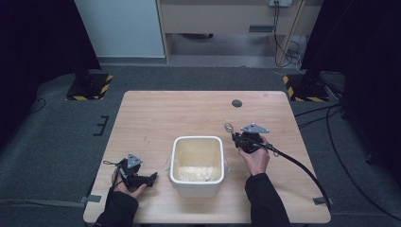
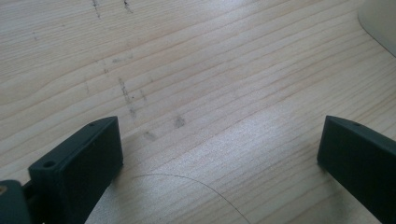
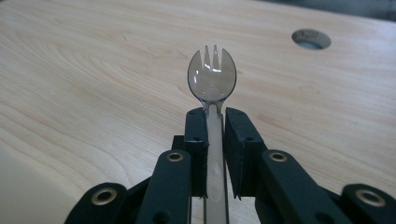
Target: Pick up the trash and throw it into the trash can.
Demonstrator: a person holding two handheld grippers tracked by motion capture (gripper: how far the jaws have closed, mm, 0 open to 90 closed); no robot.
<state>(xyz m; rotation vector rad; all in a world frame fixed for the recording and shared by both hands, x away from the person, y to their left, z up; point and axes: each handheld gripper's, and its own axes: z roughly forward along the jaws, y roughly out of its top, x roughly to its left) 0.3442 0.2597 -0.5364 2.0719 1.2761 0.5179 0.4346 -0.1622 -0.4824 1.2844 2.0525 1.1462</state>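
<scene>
Right gripper (image 3: 215, 123) clamped on the handle of the clear plastic spork (image 3: 212, 81), just right of the white square tub (image 1: 196, 142). Keep bowl level, approach tub from above. Left gripper (image 2: 219, 154) wide open, holding nothing.

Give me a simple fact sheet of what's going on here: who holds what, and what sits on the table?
Right gripper: fingers shut on the handle of a clear plastic spork, bowl pointing away, held above the table
Left gripper: fingers wide apart, nothing between them, low over bare wood
Container: white square tub between the two hands, something pale inside
Table: light wood, with a round hole near the far edge
</scene>
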